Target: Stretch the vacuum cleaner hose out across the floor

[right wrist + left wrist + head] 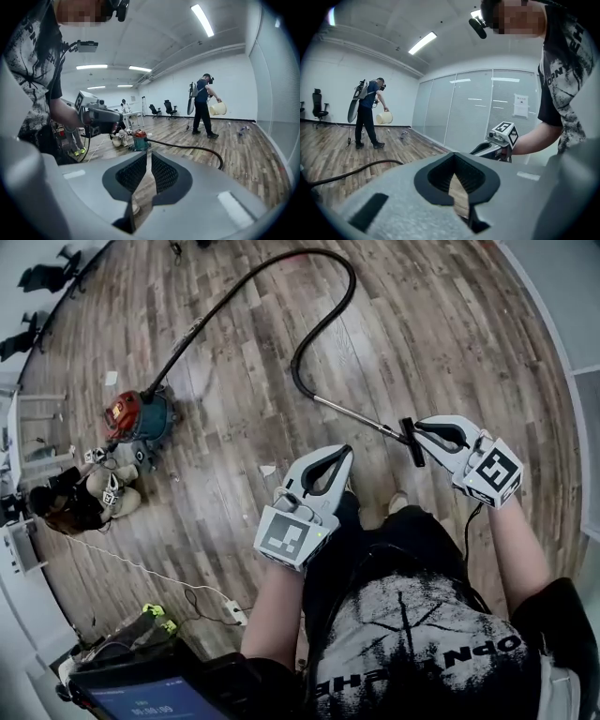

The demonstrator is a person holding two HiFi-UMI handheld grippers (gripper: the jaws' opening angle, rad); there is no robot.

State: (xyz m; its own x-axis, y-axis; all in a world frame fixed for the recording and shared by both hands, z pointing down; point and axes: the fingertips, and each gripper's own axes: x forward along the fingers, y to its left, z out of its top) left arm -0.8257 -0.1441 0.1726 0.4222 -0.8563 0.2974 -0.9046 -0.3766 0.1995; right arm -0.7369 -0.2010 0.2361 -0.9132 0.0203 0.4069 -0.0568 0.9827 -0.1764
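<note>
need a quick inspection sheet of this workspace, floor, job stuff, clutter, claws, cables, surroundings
surface: wood plank floor
job's things: red-topped canister vacuum cleaner on the floor; its black hose loops away and back to the metal wand and floor nozzle, not yet straight
clutter: paper scrap on the floor
grippers: left claw shut, empty; right claw slightly open, nothing between, close to the floor nozzle
cables: white cable across the floor to a white power block
surroundings: person low on the floor beside the vacuum cleaner; standing person holding a cream bucket; office chairs; glass wall
</note>
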